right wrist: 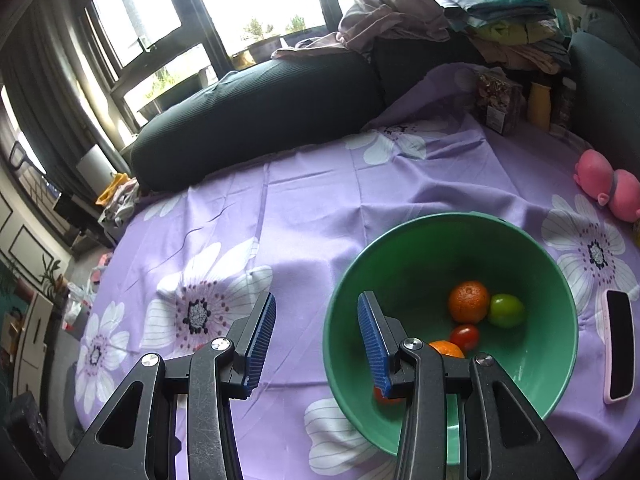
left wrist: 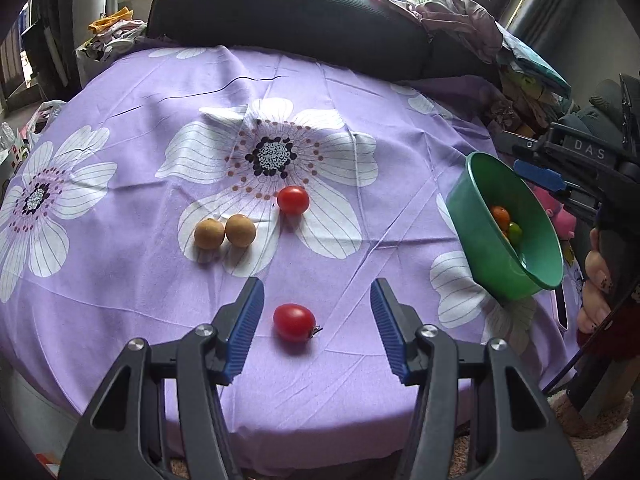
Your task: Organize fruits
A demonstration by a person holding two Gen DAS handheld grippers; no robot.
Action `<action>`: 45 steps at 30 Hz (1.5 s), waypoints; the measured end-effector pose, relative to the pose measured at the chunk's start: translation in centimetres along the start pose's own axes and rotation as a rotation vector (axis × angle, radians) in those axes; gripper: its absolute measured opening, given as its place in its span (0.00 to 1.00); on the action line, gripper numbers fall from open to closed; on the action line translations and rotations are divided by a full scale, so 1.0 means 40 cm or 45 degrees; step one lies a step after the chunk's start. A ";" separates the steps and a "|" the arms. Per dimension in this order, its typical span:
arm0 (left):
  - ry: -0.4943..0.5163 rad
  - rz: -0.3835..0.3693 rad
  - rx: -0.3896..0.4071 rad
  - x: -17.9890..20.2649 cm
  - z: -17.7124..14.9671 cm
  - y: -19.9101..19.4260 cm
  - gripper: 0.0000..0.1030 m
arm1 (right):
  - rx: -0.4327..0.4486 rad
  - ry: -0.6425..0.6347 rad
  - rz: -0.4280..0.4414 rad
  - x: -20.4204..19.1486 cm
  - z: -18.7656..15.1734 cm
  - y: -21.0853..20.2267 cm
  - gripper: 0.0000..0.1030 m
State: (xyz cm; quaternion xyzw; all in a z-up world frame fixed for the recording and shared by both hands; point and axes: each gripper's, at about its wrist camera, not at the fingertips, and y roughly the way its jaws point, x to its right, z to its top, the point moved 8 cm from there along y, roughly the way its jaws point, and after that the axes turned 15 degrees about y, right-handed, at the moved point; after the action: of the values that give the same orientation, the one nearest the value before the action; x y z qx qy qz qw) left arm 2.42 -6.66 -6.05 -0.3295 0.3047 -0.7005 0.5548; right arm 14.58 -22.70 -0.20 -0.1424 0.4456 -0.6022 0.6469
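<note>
Directly between left hand-held gripper (left wrist: 317, 300) fingers: tomato (left wrist: 294, 322).

Purple floral cloth (left wrist: 360, 92) over counter, matt w/ fine creases; green bowl (right wrist: 552, 280) smooth plastic, slight sheen; tomatoes (left wrist: 294, 322) glossy, taut skin; two brown fruits (left wrist: 224, 232) dull, rough-looking; orange (right wrist: 469, 301) pitted peel; claw pads (left wrist: 244, 328) ribbed blue, prob. rubber, on matt black plastic w/ shiny metal pins; pink phone case (right wrist: 608, 384) smooth.
</note>
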 end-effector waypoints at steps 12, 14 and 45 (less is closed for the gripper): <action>-0.074 -0.109 -0.098 0.005 -0.035 0.056 0.38 | -0.267 -0.204 0.153 -0.191 -0.131 0.172 0.42; -0.071 -0.087 -0.115 0.003 -0.042 0.063 0.37 | -0.330 -0.227 0.148 -0.202 -0.162 0.204 0.36; -0.180 -0.097 -0.144 -0.046 -0.067 0.104 0.27 | -0.487 -0.343 0.074 -0.237 -0.268 0.325 0.29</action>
State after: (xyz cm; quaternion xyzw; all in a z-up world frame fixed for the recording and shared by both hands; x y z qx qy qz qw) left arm 2.98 -5.52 -11.19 -0.4202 0.2913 -0.6777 0.5285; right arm 16.21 -7.29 -11.75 -0.3286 0.4650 -0.4636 0.6789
